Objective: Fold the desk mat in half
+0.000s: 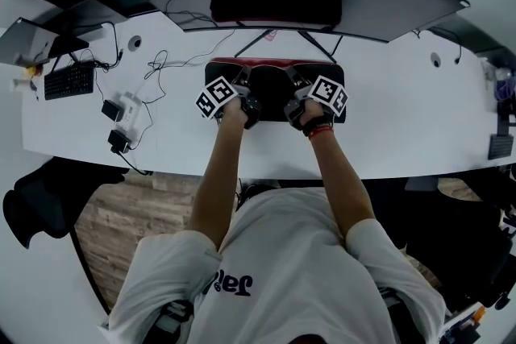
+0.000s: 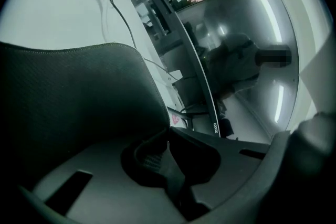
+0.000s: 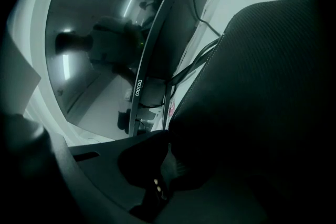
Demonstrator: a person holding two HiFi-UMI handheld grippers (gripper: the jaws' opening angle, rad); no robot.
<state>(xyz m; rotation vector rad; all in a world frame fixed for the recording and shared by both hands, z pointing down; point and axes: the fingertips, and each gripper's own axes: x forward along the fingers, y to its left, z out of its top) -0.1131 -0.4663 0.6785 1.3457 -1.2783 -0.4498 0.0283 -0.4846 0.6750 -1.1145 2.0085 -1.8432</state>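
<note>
clamping desk mat (image 1: 271,87) edge: left gripper (image 2: 167,139), right gripper (image 3: 168,140) both closed tight on it.

- Mat (image 1: 274,80): black, with a red strip along the edge beyond the jaws. Seen close up, it has a fine dotted weave and pale stitching at the rim.
- Cubes on the left gripper (image 1: 246,84) and right gripper (image 1: 292,84): black squares on white.
- Desk (image 1: 403,133): white.
- Wristband (image 1: 320,130) behind the right gripper: red.
- Keyboard (image 1: 68,80), far left of the left gripper: black.
- Cables (image 1: 157,64): black.
- Shirt (image 1: 298,254): white with dark lettering.
- Floor (image 1: 113,221): brown wood grain.
</note>
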